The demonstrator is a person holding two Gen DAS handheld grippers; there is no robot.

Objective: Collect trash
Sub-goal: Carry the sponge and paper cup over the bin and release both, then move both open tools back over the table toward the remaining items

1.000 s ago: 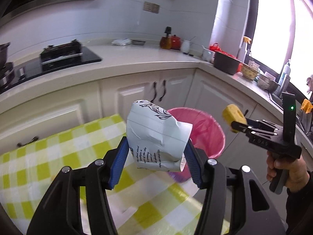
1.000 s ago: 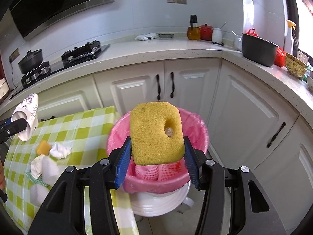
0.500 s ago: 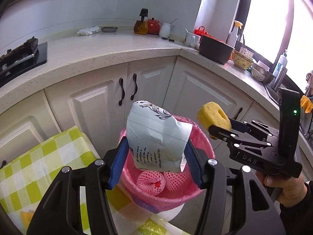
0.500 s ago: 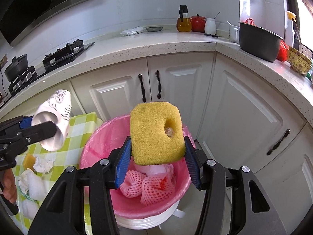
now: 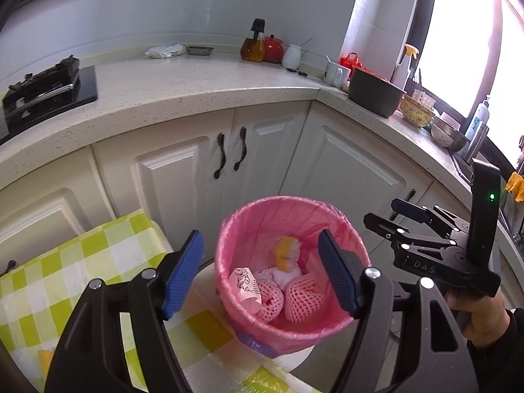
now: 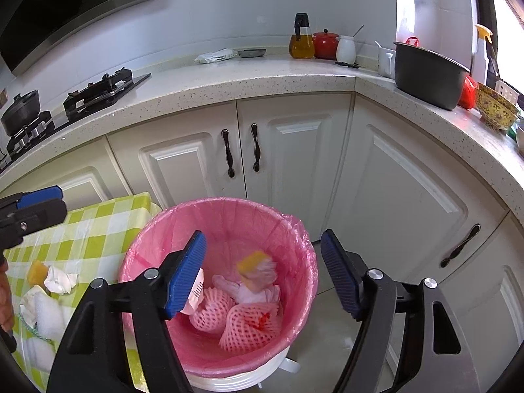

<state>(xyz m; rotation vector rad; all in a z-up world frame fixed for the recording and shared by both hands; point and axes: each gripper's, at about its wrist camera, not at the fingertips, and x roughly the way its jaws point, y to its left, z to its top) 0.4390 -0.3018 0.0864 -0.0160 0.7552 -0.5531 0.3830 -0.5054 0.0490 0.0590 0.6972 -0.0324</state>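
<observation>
1. My left tongs (image 5: 262, 271) hang over the round white bin lined with a pink plastic bag (image 5: 327, 211); their blue-padded jaws are opening and nothing sits between them.
2. My right tongs (image 6: 262, 273) hover over the same bin, jaws also opening, also with nothing between the pads.
3. The crumpled white paper cup with black print (image 5: 244, 283) lies inside the bin against its left wall (in the right wrist view my own left jaw hides most of it).
4. The yellow sponge block (image 6: 252, 262) is inside the bin too, blurred, above the heap of trash; I cannot tell whether it has landed.
5. Under it sit two pink foam fruit nets (image 6: 249, 324) and a bit of white crumpled paper, all at the bottom of the liner.
6. The bin stands on the floor just beside the worktop covered in a green-and-white checked cloth (image 6: 95, 229), in front of the white cabinet doors (image 6: 183, 167).
7. On that cloth, well left of the bin, more scraps remain: a small orange piece (image 6: 36, 270), a white paper wad (image 6: 60, 280) touching it, and white foam pieces (image 6: 46, 314) nearer to me.
8. A person's hand (image 5: 478, 311) grips the handle of the right tongs at the right edge of the left wrist view.
</observation>
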